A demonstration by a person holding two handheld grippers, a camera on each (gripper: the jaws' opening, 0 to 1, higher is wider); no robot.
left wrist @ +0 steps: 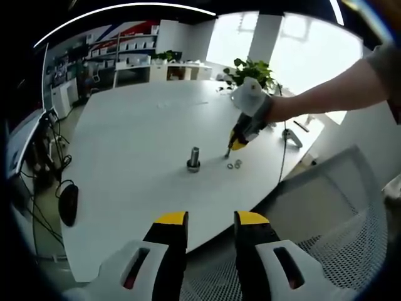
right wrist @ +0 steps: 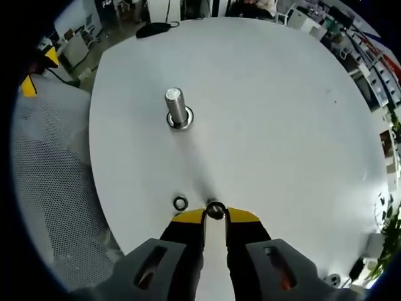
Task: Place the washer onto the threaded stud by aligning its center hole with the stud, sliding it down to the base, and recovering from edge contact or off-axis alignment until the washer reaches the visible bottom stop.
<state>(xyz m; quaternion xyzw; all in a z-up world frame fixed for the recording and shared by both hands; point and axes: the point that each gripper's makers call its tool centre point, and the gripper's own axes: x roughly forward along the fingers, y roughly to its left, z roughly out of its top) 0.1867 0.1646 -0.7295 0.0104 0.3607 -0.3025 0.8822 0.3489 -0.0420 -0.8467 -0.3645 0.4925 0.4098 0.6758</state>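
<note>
Washer (left wrist: 230,166) on white table (left wrist: 138,144), just beside right gripper (left wrist: 233,145) tip, well apart from threaded stud (left wrist: 193,158); left gripper (left wrist: 211,221) released, hanging back. Right gripper view: washer (right wrist: 215,211) between near-closed jaws, grasp likely; second washer (right wrist: 180,202) loose beside; stud (right wrist: 177,108) bare. Lift, aligning, seating all remain.

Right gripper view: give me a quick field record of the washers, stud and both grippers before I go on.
stud: upright on the white table, threaded stud standing apart from both washers
held washer: washer at the tips of the right gripper, low against the tabletop
spare washer: second washer lying flat beside the right gripper's tips, untouched
right gripper: jaws nearly together around the washer
left gripper: left gripper open, held back over the table edge, holding nothing
washer on stud: not yet
</note>
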